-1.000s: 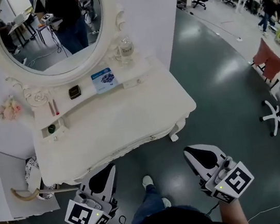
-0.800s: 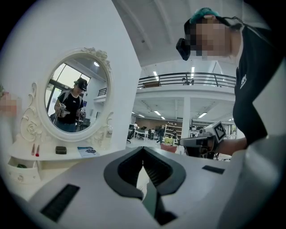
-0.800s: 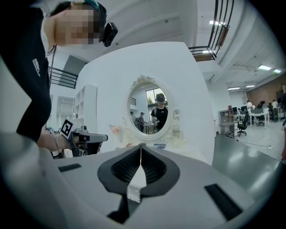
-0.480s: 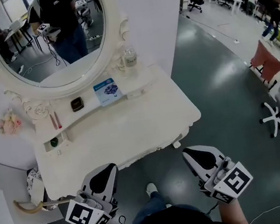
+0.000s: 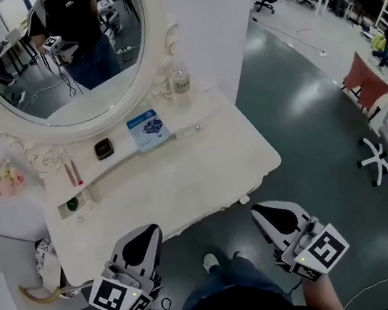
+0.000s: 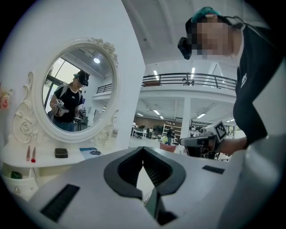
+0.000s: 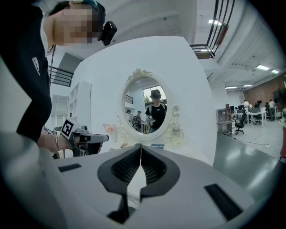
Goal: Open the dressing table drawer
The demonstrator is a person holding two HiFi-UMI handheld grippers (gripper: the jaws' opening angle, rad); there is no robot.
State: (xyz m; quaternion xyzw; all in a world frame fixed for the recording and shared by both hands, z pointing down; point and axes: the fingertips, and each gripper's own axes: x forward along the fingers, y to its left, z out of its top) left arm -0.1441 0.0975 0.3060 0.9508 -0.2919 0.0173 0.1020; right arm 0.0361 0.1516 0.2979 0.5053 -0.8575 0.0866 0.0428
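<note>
No readable text; blue card (image 5: 147,129) print illegible

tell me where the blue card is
Head view: the blue card sits on the back shelf of the dressing table under the oval mirror, between a dark case at left and a clear bottle at right.

The front of the dressing table (image 5: 184,184) is free for me to approach, with bare floor (image 5: 296,114) before it and on its right. The middle of the top is bare. A bottle (image 5: 180,80), a blue packet (image 5: 147,130) and a black box (image 5: 103,149) crowd the back, under the mirror (image 5: 56,55). Clutter (image 5: 43,258) blocks the left corner.
</note>
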